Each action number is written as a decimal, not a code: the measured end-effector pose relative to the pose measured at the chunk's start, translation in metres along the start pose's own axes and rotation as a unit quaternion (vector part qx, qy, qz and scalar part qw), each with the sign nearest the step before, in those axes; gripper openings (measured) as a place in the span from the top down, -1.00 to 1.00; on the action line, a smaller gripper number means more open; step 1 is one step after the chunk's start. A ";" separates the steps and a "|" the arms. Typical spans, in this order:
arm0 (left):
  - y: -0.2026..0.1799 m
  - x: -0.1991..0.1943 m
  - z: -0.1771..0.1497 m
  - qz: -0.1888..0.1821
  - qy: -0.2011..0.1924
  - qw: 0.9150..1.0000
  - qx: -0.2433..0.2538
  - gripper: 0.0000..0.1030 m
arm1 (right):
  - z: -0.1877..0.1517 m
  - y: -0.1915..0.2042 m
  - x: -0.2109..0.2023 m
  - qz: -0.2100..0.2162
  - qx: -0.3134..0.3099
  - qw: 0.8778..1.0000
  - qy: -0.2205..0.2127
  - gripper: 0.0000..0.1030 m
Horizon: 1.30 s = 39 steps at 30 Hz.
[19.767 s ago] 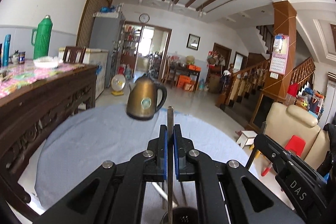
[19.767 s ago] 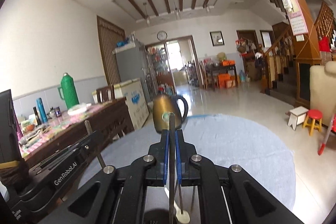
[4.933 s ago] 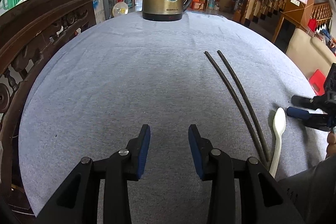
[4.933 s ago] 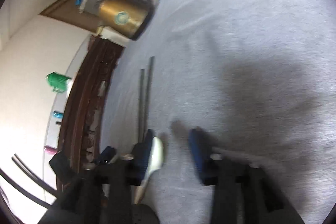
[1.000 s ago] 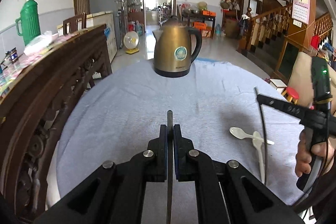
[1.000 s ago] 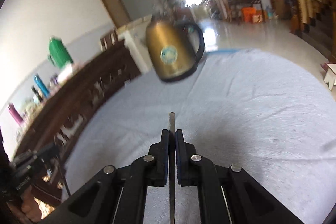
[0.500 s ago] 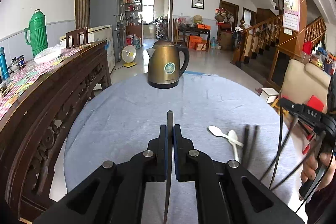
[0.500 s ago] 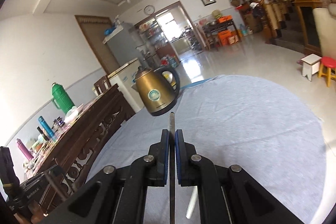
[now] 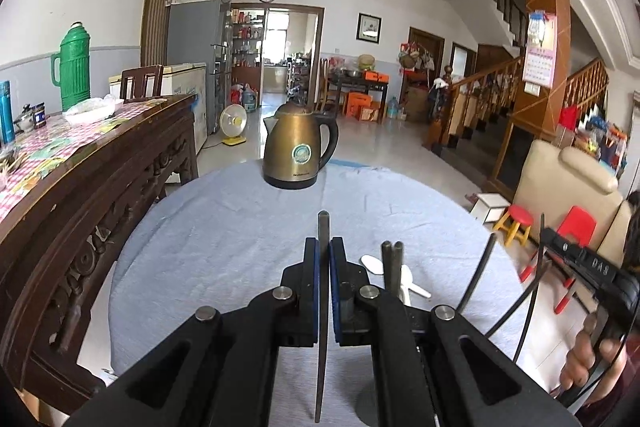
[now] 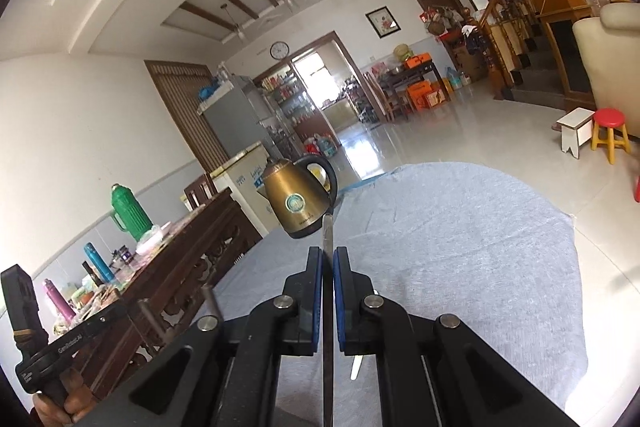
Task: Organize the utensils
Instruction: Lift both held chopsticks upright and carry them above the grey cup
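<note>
Clamping one stiff, slim, slippery chopstick per gripper, left gripper and right gripper; best pinched mid-shaft, tips toward twelve o'clock.

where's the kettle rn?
Left wrist view: the kettle stands upright at the far edge of the blue-clothed table, straight ahead, beyond the spoons. Right wrist view shows it left of centre.

Two white spoons crossed on cloth — dark chopsticks upright.

kettle: bronze | tablecloth: pale blue | flask: green | stool: red, yellow legs
</note>
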<state>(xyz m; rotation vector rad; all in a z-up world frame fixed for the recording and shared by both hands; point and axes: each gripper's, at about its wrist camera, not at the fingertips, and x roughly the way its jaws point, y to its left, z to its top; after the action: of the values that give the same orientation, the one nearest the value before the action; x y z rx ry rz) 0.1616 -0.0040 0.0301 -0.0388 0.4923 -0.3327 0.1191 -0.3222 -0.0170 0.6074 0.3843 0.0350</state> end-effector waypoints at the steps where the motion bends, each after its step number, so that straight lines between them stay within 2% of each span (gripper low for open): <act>1: 0.000 -0.004 0.000 -0.003 -0.004 1.000 -0.007 0.90 | -0.003 0.002 -0.005 0.001 0.002 1.000 -0.005 0.88; 7: -0.007 -0.027 -0.005 -0.020 -0.031 0.999 -0.027 0.90 | -0.010 0.013 -0.033 0.002 0.000 0.999 -0.046 0.88; 10: -0.012 -0.043 -0.002 -0.026 -0.049 0.998 -0.024 0.90 | -0.006 0.025 -0.048 0.006 -0.006 0.997 -0.080 0.87; 14: -0.013 -0.063 0.005 -0.027 -0.076 0.996 -0.027 0.90 | -0.002 0.043 -0.066 0.010 -0.014 0.992 -0.125 0.87; 22: -0.014 -0.092 0.015 -0.047 -0.116 0.991 -0.046 0.90 | -0.001 0.086 -0.084 0.020 -0.029 0.981 -0.188 0.87; 29: -0.026 -0.093 0.011 -0.062 -0.147 0.986 -0.052 0.90 | -0.009 0.133 -0.074 0.023 -0.061 0.972 -0.225 0.87; 34: -0.030 -0.086 -0.003 -0.050 -0.165 0.983 -0.060 0.90 | -0.032 0.158 -0.056 -0.012 -0.101 0.962 -0.253 0.87; 39: -0.031 -0.076 -0.017 -0.038 -0.163 0.984 -0.062 0.90 | -0.057 0.171 -0.040 -0.033 -0.137 0.960 -0.242 0.87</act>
<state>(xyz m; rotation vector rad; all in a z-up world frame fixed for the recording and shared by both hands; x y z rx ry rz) 0.0815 -0.0078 0.0534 -0.2296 0.1854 -0.3634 0.0752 -0.1563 0.0501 0.3116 -0.0786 -0.1214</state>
